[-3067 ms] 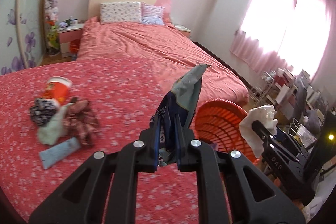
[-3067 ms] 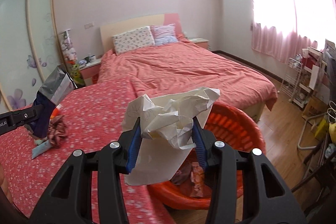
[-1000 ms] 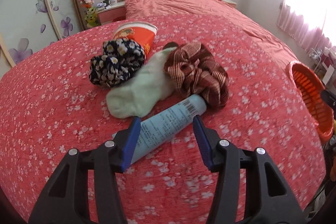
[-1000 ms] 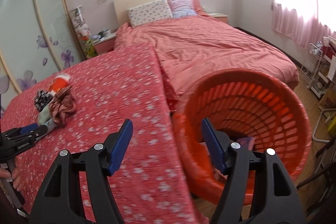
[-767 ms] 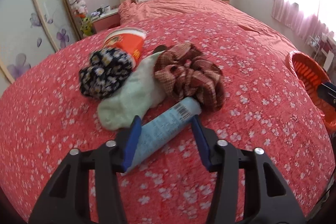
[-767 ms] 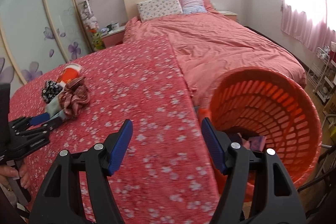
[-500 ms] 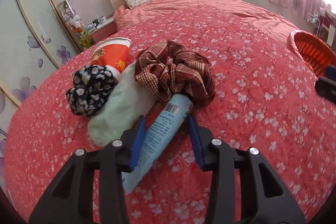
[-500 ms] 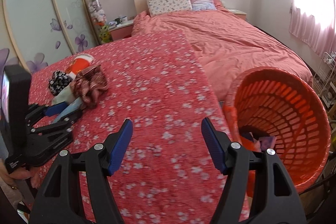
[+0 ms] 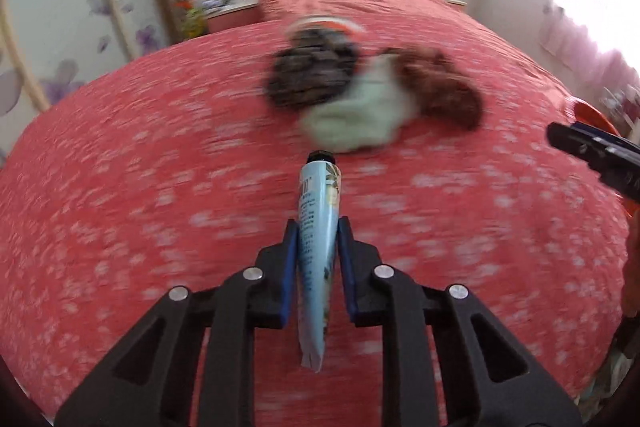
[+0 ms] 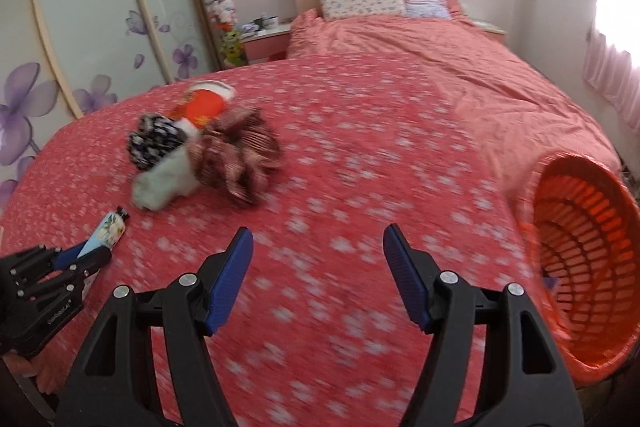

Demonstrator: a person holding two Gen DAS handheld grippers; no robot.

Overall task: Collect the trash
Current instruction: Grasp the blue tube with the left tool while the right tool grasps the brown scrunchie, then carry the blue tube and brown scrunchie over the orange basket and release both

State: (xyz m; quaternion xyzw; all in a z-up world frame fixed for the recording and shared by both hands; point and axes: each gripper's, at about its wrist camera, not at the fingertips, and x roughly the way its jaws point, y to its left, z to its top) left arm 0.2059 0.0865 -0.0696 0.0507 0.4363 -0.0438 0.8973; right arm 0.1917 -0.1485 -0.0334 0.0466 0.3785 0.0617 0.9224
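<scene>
The bed point(image 10: 360, 155) fills both views, the orange basket point(image 10: 584, 267) at the right edge of the right view, and the heap of cup, scrunchies and sock point(image 10: 200, 151) at middle left. A second ago the left tool point(image 9: 318, 239) straddled the blue tube point(image 9: 318, 227) lying by that heap; now it pinches the tube mid-body, lifted clear. Light, soft and slightly slick, I'd judge; the middle grip suits. The right tool point(image 10: 318, 267) gapes wide, holding nothing.

Left claw point(image 9: 318, 243): matte black ribbed plastic arms, silver round screws, blue ribbed pads point(image 9: 289, 267). Right claw point(image 10: 318, 275): same black frame, silver screws, blue pads point(image 10: 230, 279).
</scene>
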